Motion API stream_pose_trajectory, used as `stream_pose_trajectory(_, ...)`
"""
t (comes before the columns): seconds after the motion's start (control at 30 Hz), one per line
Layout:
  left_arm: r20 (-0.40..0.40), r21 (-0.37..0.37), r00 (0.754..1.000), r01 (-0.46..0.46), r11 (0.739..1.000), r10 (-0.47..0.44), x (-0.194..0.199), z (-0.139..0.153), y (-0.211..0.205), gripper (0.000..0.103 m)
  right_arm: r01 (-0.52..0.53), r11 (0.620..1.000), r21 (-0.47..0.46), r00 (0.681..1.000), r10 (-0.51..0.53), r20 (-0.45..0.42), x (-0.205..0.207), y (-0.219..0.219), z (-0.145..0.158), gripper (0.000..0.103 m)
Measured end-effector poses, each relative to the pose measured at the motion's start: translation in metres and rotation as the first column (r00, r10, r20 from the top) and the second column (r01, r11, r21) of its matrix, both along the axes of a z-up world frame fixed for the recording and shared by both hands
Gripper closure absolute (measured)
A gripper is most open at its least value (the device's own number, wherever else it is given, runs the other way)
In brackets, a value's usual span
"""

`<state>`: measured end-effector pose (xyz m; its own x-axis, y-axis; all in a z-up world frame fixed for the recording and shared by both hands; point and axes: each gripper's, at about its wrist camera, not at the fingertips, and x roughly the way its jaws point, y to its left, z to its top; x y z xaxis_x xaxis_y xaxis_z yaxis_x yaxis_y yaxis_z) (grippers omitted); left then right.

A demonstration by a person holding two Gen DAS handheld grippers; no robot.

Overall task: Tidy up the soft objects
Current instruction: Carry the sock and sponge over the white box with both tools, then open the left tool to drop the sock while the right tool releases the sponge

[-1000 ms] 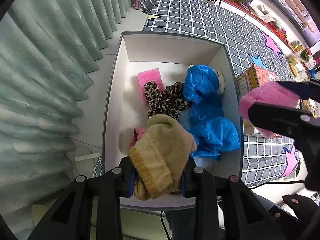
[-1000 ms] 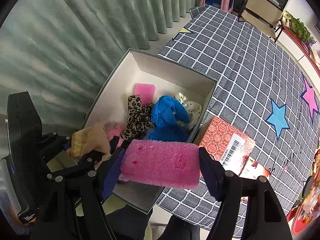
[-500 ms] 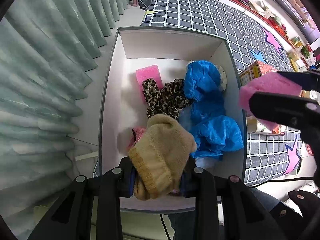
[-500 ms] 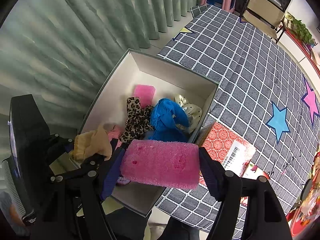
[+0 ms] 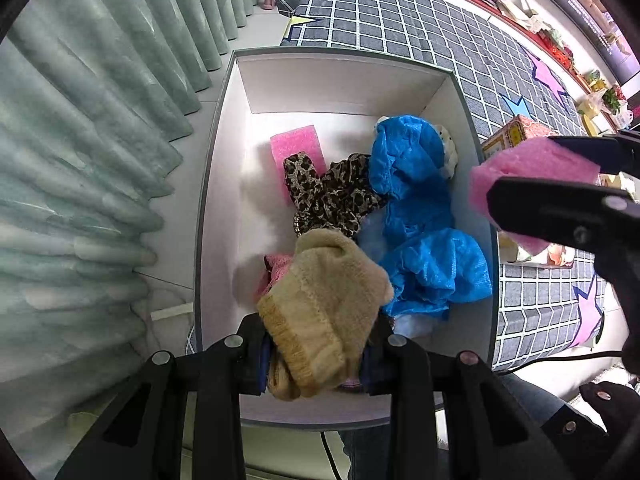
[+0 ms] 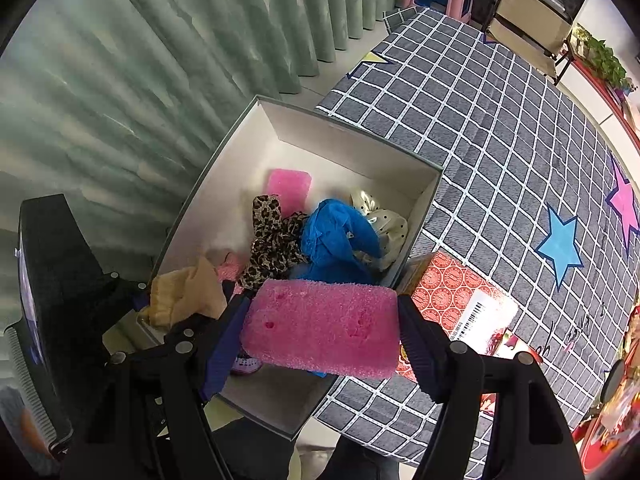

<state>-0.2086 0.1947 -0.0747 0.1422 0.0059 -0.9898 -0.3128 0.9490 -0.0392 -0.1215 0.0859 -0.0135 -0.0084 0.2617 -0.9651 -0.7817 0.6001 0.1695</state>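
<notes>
**Inspector:** The tan knit piece [image 5: 324,312] is clamped in the left gripper [image 5: 316,360], held over the near end of the white box [image 5: 216,184]. The pink foam block [image 6: 320,330] is pinched end to end between the closed fingers of the right gripper [image 6: 320,336], above the box's right near corner.

**Clerk:** And what is in the box?

**Inspector:** A second pink foam piece [image 5: 298,152] lies flat toward the far end, a leopard-print cloth [image 5: 332,196] overlaps its near edge, a blue plastic cover [image 5: 420,216] fills the right side, and a pale dotted item [image 6: 380,224] sits behind it against the right wall. A red patterned carton [image 6: 448,292] lies just outside the box on the checked cloth [image 6: 500,140].

**Clerk:** Risks?

**Inspector:** In my judgement, the foam block straddles the rim; released there, it could tip outward onto the carton. The knit piece hangs loose and could snag on the left gripper's pads when it is let go. The two grippers are near each other and could collide.

**Clerk:** Anything unclear?

**Inspector:** A pink fuzzy item [image 5: 276,268] lies mostly hidden under the knit piece; I cannot identify it. The box's near floor is blocked by both grippers.
</notes>
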Motion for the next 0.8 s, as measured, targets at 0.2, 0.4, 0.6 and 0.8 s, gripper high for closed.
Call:
stream_pose_trajectory(0.2, -0.005, -0.001, 1.000, -0.006, 1.000, 0.006, -0.002, -0.003, 0.001, 0.066, 0.002, 1.000, -0.002, 1.000, -0.002, -0.007, 0.001, 0.000, -0.002, 0.029)
stream_pose_trajectory(0.4, 0.009, -0.016, 1.000, -0.002, 1.000, 0.002, -0.003, -0.001, 0.001, 0.049, 0.005, 1.000, 0.008, 1.000, -0.005, -0.010, 0.001, -0.001, -0.001, 0.028)
stream_pose_trajectory(0.6, 0.044, 0.041, 0.999, -0.019, 0.999, 0.017, -0.006, 0.009, 0.003, 0.023, 0.027, 0.998, 0.057, 0.999, -0.029, 0.025, 0.005, -0.007, 0.007, 0.000)
stream_pose_trajectory(0.8, 0.030, 0.137, 1.000, -0.010, 0.991, 0.005, -0.004, 0.013, 0.001, 0.019, 0.067, 0.995, 0.075, 0.997, -0.071, 0.041, 0.009, -0.020, 0.019, 0.000)
